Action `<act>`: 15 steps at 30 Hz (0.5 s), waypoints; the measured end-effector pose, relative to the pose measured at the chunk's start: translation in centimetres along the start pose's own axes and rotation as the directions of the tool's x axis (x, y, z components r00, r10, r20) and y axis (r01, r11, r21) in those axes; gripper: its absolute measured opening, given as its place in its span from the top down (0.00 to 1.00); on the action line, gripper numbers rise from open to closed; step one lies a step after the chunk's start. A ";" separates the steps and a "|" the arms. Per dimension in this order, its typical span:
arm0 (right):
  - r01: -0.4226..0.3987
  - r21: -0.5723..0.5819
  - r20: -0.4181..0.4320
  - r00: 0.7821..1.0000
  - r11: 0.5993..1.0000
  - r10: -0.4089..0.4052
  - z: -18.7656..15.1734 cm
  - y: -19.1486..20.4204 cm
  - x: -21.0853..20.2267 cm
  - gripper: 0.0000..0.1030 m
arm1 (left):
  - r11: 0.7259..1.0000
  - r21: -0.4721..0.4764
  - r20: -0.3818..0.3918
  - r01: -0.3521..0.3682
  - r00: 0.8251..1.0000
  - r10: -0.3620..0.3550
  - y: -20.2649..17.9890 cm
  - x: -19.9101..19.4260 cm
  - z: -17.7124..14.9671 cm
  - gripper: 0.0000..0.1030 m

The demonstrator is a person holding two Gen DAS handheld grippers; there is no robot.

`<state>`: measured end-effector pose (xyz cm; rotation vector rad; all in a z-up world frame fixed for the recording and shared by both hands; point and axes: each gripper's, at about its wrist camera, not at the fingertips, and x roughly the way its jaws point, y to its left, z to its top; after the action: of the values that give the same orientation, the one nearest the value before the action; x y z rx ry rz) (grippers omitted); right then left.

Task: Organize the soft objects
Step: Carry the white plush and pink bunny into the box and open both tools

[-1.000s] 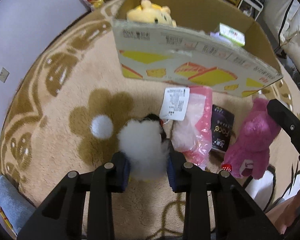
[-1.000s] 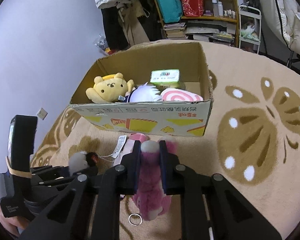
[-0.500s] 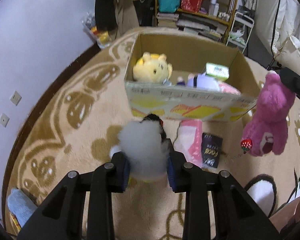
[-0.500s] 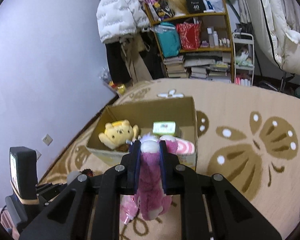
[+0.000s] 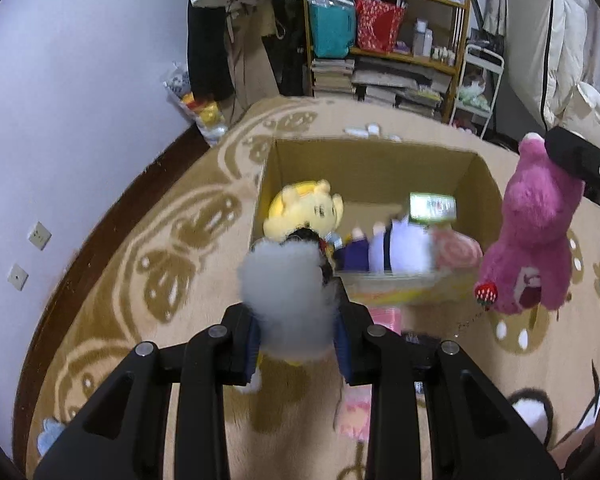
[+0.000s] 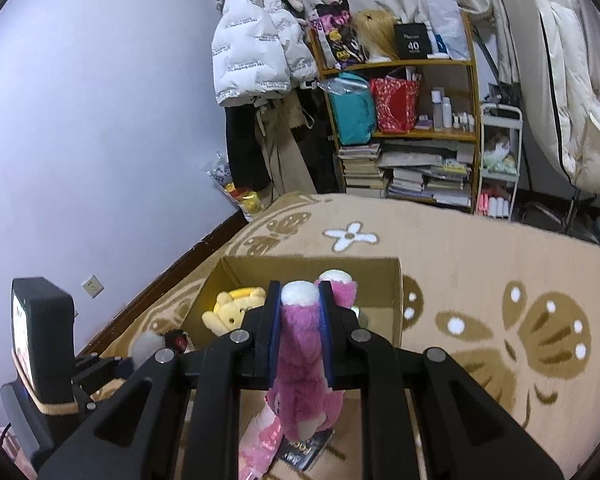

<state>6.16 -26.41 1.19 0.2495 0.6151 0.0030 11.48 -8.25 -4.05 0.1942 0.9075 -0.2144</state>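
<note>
A black box (image 6: 411, 42) on the top shelf, in the upper middle of the right wrist view, shows the number "40". The white puffy jacket (image 6: 256, 44) hanging to the left of it has lines of small writing, too small to read.

The left gripper (image 5: 296, 344) sits at the bottom middle of its view, and its jaws are closed on a fluffy white toy (image 5: 286, 296). The right gripper (image 6: 300, 336) has its jaws closed on a pink bear (image 6: 304, 376), which hangs down from them. In the left wrist view, the same pink bear (image 5: 536, 240) hangs at the right edge, with a little red strawberry (image 5: 486, 293) on it.

One open cardboard box (image 5: 372, 168) sits on the tan flower rug (image 5: 160, 248) in the middle of the frame. Inside are one yellow bear (image 5: 304, 212), one purple and white doll (image 5: 384, 250), one pink swirl toy (image 5: 456, 250) and one green packet (image 5: 432, 207). The fluffy white toy blocks part of the box's near wall.

On the rug, under the pink bear, lie one pink bag (image 6: 260, 444) and one dark packet (image 6: 304, 450).
</note>
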 end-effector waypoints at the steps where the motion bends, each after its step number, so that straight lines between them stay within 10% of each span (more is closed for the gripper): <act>1: -0.001 -0.006 0.005 1.000 1.000 0.001 0.4 0.0 0.2 0.83 | 1.000 0.008 0.018 -0.011 1.000 0.011 -0.1 -0.1 0.4 0.72; 15: -0.018 -0.036 0.051 0.999 0.999 0.019 4.8 -0.6 3.3 0.82 | 0.997 0.056 0.140 -0.060 0.989 0.051 -0.5 0.6 6.1 0.72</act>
<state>11.57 -27.90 2.97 0.2201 0.5615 0.0254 16.31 -10.38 -0.87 0.2569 0.7575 -0.2010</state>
